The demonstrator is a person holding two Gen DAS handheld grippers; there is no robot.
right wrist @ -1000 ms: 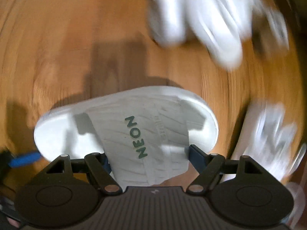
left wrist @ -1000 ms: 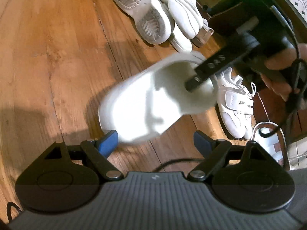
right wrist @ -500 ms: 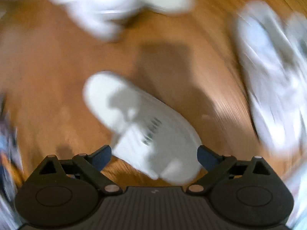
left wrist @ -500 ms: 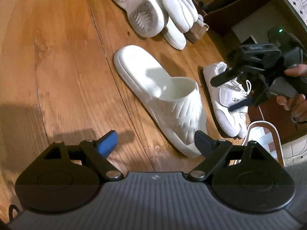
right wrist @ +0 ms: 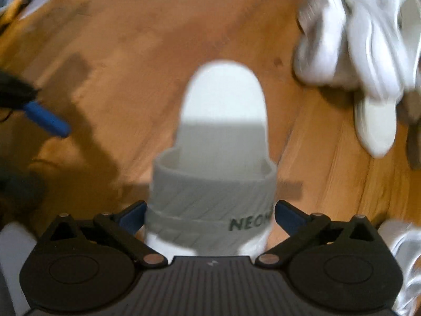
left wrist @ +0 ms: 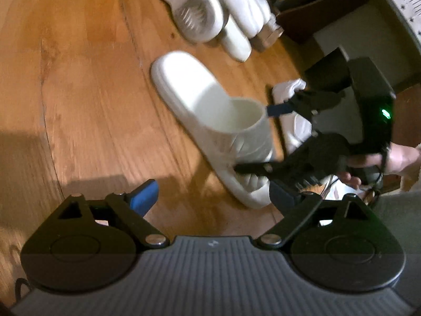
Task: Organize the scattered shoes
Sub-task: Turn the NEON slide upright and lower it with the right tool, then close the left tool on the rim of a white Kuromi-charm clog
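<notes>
White ribbed rubber slide sandal (right wrist: 213,184) is lying on the wooden plank floor (left wrist: 79,92), mid-frame. The right gripper (right wrist: 210,213) is opening around its strap, pads apart. The left gripper (left wrist: 213,192) is opening, holding nothing, at lower centre.

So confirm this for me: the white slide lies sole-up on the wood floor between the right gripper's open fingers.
Not sole-up. The slide lies upright, sole on the floor, strap and footbed facing up, as the right wrist view shows. The rest stands: it sits between the right gripper's fingers, whose jaws are opening and not pressing on it.
</notes>
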